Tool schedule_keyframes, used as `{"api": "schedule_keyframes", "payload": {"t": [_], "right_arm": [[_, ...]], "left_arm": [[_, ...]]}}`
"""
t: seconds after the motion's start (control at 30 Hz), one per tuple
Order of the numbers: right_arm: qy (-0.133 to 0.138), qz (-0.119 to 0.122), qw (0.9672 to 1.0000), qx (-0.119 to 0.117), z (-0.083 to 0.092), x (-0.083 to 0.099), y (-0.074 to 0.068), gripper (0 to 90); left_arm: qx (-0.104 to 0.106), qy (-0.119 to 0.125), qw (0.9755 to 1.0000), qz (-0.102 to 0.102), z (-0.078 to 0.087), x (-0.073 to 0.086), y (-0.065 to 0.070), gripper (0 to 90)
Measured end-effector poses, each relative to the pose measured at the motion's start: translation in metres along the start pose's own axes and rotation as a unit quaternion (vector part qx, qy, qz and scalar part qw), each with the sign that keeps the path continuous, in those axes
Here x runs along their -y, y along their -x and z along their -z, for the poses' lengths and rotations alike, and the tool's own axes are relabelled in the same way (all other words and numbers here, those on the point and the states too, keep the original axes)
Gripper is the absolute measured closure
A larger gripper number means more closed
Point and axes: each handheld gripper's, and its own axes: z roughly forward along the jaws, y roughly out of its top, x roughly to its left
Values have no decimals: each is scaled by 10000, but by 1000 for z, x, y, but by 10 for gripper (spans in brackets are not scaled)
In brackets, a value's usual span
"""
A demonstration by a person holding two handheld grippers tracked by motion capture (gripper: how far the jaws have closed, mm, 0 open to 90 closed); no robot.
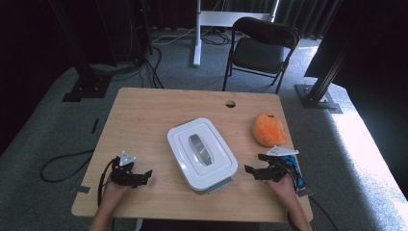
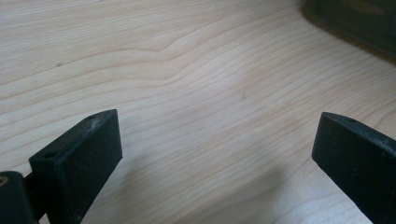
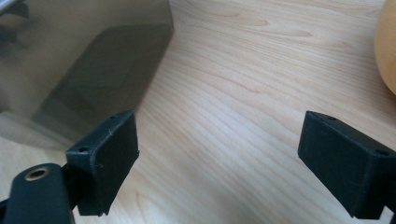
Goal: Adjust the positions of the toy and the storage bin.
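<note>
White lidded box point(image 1: 202, 155) sits mid-table between both grippers, handy for either. Left gripper point(image 1: 142, 175) and right gripper point(image 1: 254, 166) rest spread wide, holding nothing.

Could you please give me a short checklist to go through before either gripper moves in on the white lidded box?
1. Left gripper open and holding nothing: ok, its jaws stand wide apart over bare wood.
2. Right gripper open and holding nothing: ok, its jaws stand wide apart.
3. White lidded box within reach between the grippers: ok, it lies mid-table with a gripper at each side.
4. Lid seated on the box: ok, it sits flat with its grey handle on top.
5. Grey latch at the near end fastened: cannot tell.
6. Orange plush toy apart from the box: ok, bare table lies between them.
</note>
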Motion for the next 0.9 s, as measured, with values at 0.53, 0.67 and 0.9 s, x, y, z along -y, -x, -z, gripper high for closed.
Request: {"api": "schedule_keyframes", "payload": {"t": [0.53, 0.67, 0.9], "right_arm": [[141, 92, 9999, 9, 45, -18, -14, 117], [270, 114, 9996, -7, 51, -27, -16, 117], [500, 260, 9984, -41, 60, -49, -25, 117]], "left_arm": [[-82, -188, 9996, 197, 16, 19, -21, 21], [-134, -279, 9993, 212, 18, 25, -26, 21], [-111, -172, 9997, 93, 18, 29, -26, 21]]}}
